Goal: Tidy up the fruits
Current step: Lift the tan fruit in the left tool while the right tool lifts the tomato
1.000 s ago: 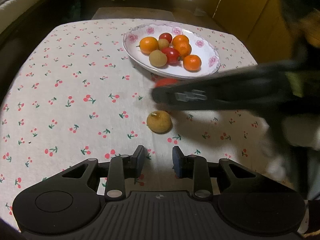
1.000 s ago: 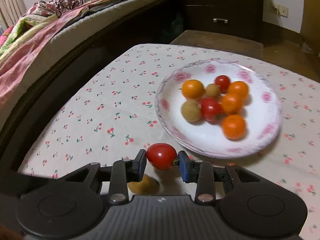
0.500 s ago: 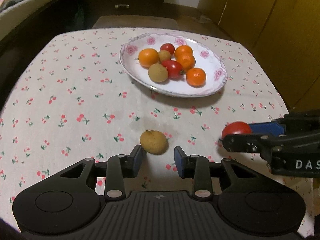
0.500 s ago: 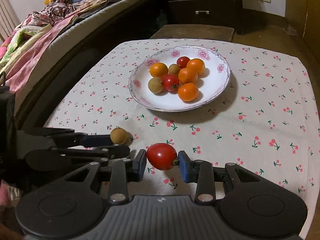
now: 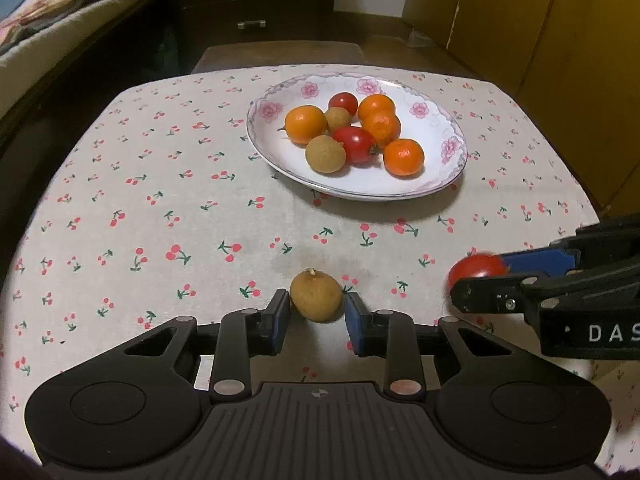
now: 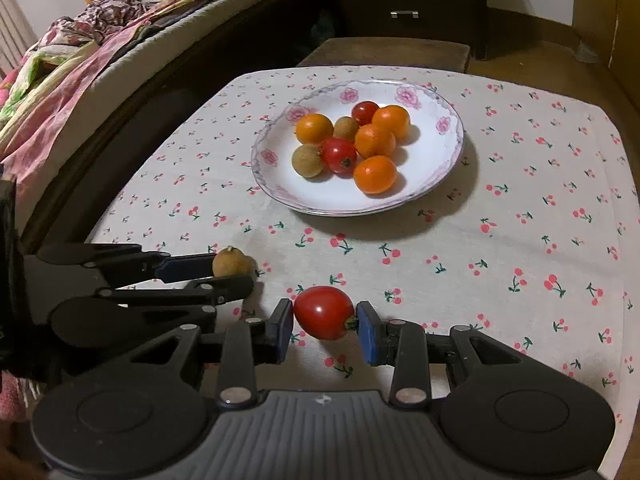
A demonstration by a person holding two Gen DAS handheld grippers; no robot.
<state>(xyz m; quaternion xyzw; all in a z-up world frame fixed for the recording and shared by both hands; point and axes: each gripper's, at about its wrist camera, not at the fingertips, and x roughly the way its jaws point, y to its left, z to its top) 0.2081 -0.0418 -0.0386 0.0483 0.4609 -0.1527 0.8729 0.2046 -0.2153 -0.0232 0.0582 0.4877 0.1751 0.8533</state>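
Note:
A white flowered plate (image 5: 436,178) (image 6: 448,152) holds several oranges, two red tomatoes and two brown longans. A loose brown longan (image 5: 316,296) (image 6: 234,263) lies on the cherry-print tablecloth between the fingers of my left gripper (image 5: 316,312) (image 6: 230,270), which is open around it with small gaps on both sides. My right gripper (image 6: 325,322) (image 5: 480,276) is shut on a red tomato (image 6: 324,312) (image 5: 476,270), low over the cloth, to the right of the left gripper.
The table's edges lie close at left and right. A bed with bedding (image 6: 80,52) stands to the left, a dark dresser (image 5: 256,4) behind, and yellow cabinet doors (image 5: 560,40) to the right. A brown stool (image 6: 384,52) abuts the far table edge.
My right gripper carried the tomato from the plate's near rim back to the near right of the table. My left gripper moved forward until the loose longan sat between its fingers.

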